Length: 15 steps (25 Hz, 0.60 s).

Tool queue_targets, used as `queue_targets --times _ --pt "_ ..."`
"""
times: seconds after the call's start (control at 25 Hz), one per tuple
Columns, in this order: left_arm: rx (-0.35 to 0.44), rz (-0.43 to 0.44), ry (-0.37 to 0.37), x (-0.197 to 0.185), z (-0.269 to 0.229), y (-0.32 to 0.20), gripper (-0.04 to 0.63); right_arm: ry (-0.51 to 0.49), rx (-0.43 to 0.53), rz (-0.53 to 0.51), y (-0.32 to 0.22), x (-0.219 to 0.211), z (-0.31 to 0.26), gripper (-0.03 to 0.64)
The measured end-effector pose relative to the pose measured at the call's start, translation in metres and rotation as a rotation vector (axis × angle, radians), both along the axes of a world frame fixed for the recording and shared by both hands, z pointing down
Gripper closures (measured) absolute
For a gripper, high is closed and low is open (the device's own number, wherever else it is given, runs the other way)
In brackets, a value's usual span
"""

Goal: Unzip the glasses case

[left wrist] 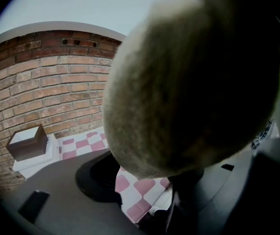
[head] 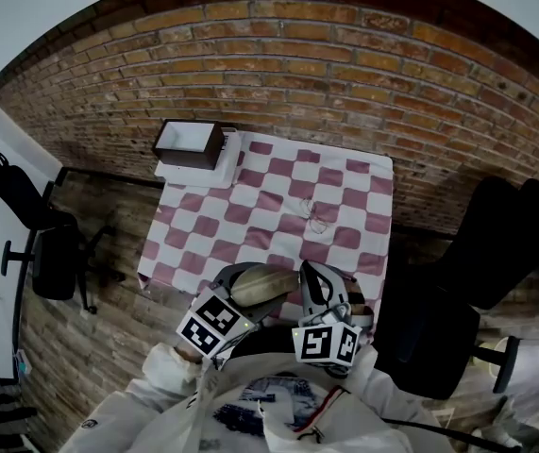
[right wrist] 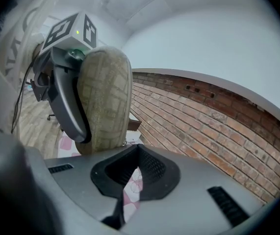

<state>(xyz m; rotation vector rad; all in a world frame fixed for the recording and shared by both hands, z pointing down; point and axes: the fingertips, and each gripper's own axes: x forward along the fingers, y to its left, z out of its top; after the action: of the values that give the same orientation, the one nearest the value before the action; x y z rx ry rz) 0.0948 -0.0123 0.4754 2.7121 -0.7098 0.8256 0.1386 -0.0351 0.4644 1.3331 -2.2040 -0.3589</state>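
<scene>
Glasses case (head: 267, 283), beige fabric, hangs clamped in your left tongs (head: 246, 289) at lower centre, over the checked surface (head: 345, 206). Right tongs (head: 314, 276) are closed empty beside it. Likely light, stiff-shelled; pinch its zipped edge.

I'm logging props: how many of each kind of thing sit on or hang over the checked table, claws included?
Glasses case: 1
Glasses: 1
Brown box: 1
White tray: 1
Claws: 2 (left claw, right claw)
Total: 6
</scene>
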Motion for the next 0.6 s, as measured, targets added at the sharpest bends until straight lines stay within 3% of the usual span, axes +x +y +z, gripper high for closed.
queue_targets --times 0.6 --pt "-0.032 -0.014 -0.056 -0.001 0.018 -0.001 0.322 -0.004 0.007 -0.027 -0.001 -0.004 0.001 0.603"
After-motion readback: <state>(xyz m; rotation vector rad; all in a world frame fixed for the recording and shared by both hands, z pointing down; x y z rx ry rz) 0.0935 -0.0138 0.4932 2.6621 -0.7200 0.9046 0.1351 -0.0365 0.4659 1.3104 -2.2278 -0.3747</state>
